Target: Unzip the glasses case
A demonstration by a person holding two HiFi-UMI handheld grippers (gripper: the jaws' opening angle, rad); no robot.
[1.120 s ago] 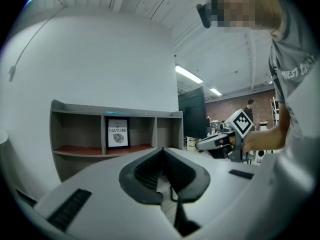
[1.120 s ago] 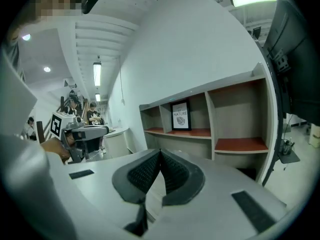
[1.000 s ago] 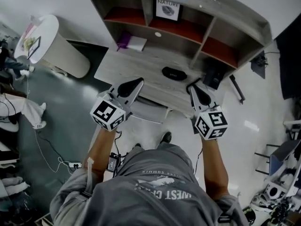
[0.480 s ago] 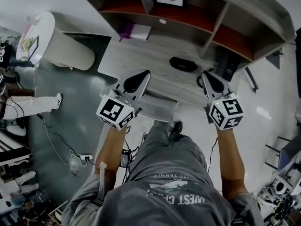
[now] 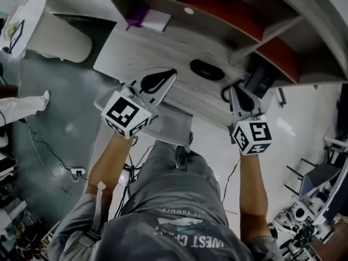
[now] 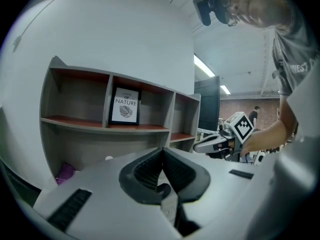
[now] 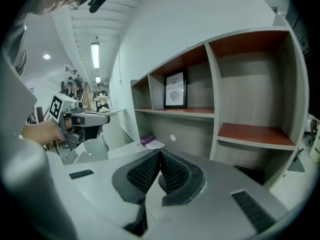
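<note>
The glasses case (image 5: pixel 207 69) is a black oval lying flat on the pale wooden desk (image 5: pixel 136 56), below the shelf unit. My left gripper (image 5: pixel 173 73) hangs over the desk's front edge, left of the case and apart from it, jaws shut and empty. My right gripper (image 5: pixel 232 89) is shut and empty too, just right of the case near the front edge. In the left gripper view the closed jaws (image 6: pixel 162 152) hide most of the desk; a dark bit of the case (image 6: pixel 163 189) shows below them. The right gripper view shows its closed jaws (image 7: pixel 160 154).
A shelf unit with red-brown boards (image 7: pixel 250 133) stands on the desk's back; a framed print (image 6: pixel 125 106) is in it. A purple and white item (image 5: pixel 149 20) lies at the desk's back left, a black object (image 5: pixel 260 80) at its right. A white round stand (image 5: pixel 51 37) is left.
Both grippers have come lower and nearer the desk, closing in on the case from either side. The jaws have stayed shut.
</note>
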